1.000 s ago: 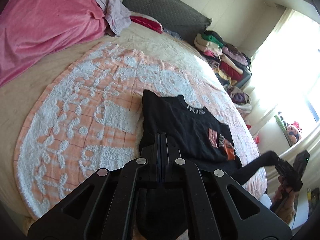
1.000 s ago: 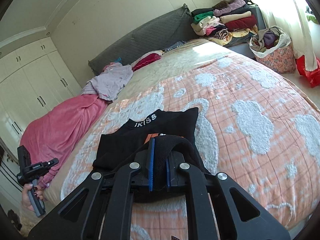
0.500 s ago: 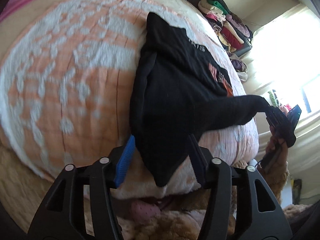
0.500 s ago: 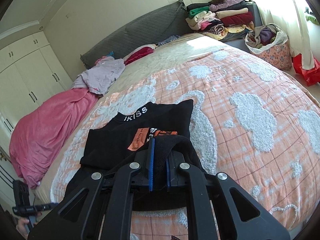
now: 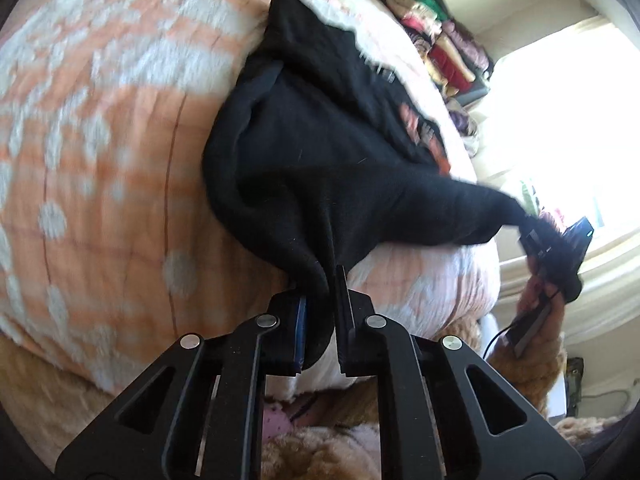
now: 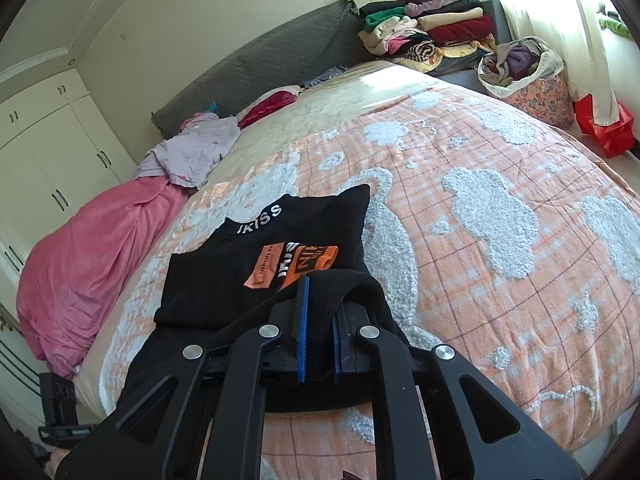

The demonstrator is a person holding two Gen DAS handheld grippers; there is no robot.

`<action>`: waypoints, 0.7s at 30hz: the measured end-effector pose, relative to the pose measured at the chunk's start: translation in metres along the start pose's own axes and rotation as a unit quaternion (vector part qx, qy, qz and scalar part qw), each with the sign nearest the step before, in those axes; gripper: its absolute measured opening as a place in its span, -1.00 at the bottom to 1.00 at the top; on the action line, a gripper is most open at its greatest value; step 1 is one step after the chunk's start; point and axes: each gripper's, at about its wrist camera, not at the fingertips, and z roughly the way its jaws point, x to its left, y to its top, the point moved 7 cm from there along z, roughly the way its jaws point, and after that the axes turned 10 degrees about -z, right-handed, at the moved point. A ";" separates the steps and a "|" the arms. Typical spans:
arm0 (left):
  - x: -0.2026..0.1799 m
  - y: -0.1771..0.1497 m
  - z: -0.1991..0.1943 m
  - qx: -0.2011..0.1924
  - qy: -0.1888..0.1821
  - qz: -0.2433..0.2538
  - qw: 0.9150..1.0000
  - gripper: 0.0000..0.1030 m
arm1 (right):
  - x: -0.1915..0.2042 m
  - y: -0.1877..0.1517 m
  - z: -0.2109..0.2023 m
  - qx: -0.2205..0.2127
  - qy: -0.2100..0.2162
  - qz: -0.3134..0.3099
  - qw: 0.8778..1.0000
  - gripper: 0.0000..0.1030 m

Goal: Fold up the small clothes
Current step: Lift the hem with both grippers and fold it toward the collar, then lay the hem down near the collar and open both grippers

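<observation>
A small black sweater [image 5: 320, 140] with white "IKISS" collar lettering and orange chest patches [image 6: 292, 266] lies on the orange-and-white bedspread [image 6: 500, 240]. My left gripper [image 5: 322, 280] is shut on a bunched bottom corner of the sweater at the bed's near edge. My right gripper [image 6: 318, 300] is shut on the other bottom corner, a thick fold of black cloth between its blue pads. In the left wrist view the right gripper [image 5: 548, 240] shows at the far right, with the hem stretched toward it.
A pink blanket [image 6: 92, 248] and a lilac garment [image 6: 196, 152] lie at the bed's far left. A stack of folded clothes [image 6: 432, 32] and a floral basket [image 6: 528, 80] stand past the grey headboard [image 6: 260, 60]. White wardrobes [image 6: 44, 152] stand on the left.
My left gripper opened half a second ago around the sweater's bottom corner and has now shut on it. My right gripper has kept its grip and drawn back slightly.
</observation>
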 end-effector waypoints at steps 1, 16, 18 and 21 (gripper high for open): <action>-0.003 0.005 -0.004 -0.009 -0.001 0.005 1.000 -0.91 | 0.000 0.001 0.000 0.000 0.000 -0.001 1.000 -0.84; -0.052 0.128 -0.049 -0.152 -0.045 0.036 0.987 -0.92 | 0.010 0.059 0.010 -0.038 -0.009 -0.044 0.998 -0.84; -0.055 0.145 -0.044 -0.158 -0.047 0.031 0.986 -0.92 | 0.009 0.069 0.015 -0.041 -0.008 -0.045 0.998 -0.84; -0.056 0.164 -0.038 -0.165 -0.046 0.027 0.985 -0.92 | 0.009 0.083 0.023 -0.048 -0.007 -0.051 0.998 -0.84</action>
